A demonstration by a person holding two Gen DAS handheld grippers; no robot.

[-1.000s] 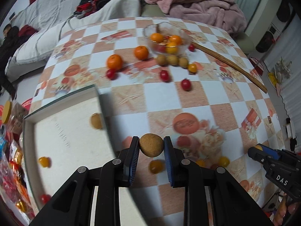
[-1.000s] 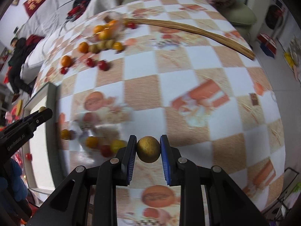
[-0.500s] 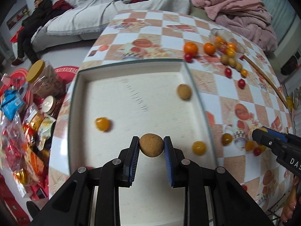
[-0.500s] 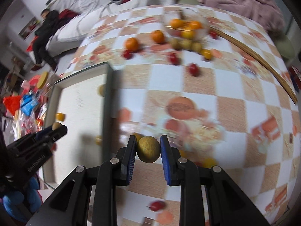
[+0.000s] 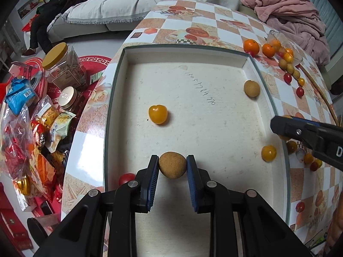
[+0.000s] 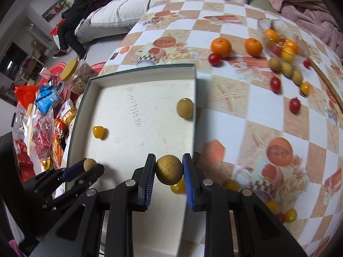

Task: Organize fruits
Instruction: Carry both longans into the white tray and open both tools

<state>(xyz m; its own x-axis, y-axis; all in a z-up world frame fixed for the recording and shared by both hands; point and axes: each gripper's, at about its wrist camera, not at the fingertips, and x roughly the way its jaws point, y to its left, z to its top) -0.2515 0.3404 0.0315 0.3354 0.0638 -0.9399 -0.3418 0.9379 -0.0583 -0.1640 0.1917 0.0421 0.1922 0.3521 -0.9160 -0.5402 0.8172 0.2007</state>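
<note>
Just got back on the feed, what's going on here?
Fruit sorting. The left tool and right tool are each shut on a brown longan over the tray. The tray already holds a longan and two yellow tomatoes. Oranges, tomatoes and longans remain on the table.

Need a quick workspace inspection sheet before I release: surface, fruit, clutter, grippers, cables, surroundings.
Surface: checkered tablecloth; shallow white tray on it.
Job's things: tray holds a brown fruit and two yellow tomatoes; oranges, red tomatoes, glass bowl outside.
Clutter: wooden stick along the table.
Grippers: left gripper and right gripper each shut on a brown fruit over the tray.
Cables: nothing seen.
Surroundings: snack bags, jar, sofa, seated person.
</note>
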